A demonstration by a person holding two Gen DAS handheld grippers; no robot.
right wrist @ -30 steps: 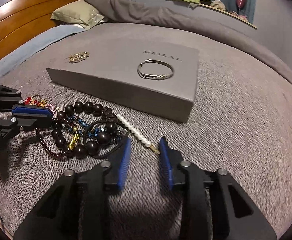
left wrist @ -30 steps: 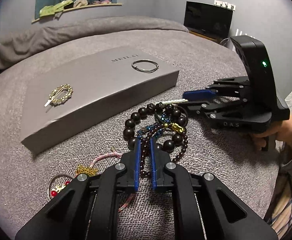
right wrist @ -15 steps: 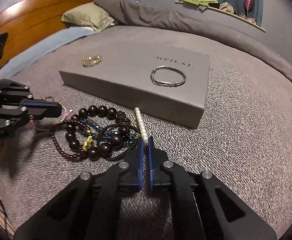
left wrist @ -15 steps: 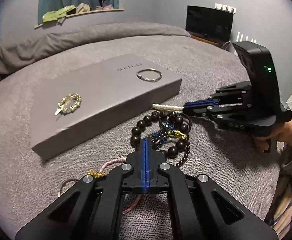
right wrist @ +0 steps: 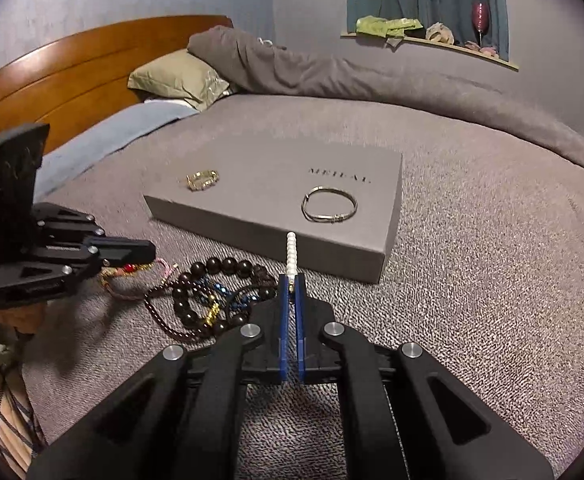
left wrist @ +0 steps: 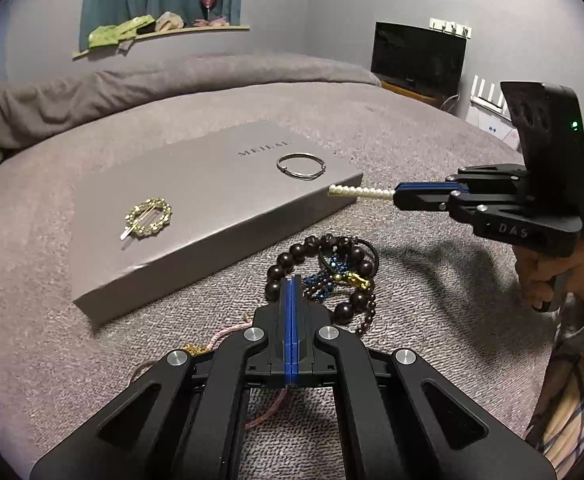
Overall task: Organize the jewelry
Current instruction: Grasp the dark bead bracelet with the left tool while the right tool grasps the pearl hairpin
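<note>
My right gripper (right wrist: 290, 278) is shut on a white pearl pin (right wrist: 291, 254) and holds it in the air, pointing at the grey box (right wrist: 252, 200); it shows in the left wrist view (left wrist: 395, 196) with the pearl pin (left wrist: 357, 191) sticking out. My left gripper (left wrist: 290, 280) is shut and empty above a tangle of dark bead bracelets (left wrist: 323, 272), also in the right wrist view (right wrist: 208, 296). A silver bangle (left wrist: 300, 165) and a gold brooch (left wrist: 148, 218) lie on the box (left wrist: 212, 208).
A pink cord and gold chain (left wrist: 212, 340) lie on the grey bed cover (left wrist: 431, 320) under my left gripper. Pillows and a wooden headboard (right wrist: 72, 72) stand at the far left. A dark screen (left wrist: 417, 58) stands at the back right.
My right gripper shut on the pearl pin and lifted it off the bed toward the box. My left gripper shut and drew back above the bracelets.
</note>
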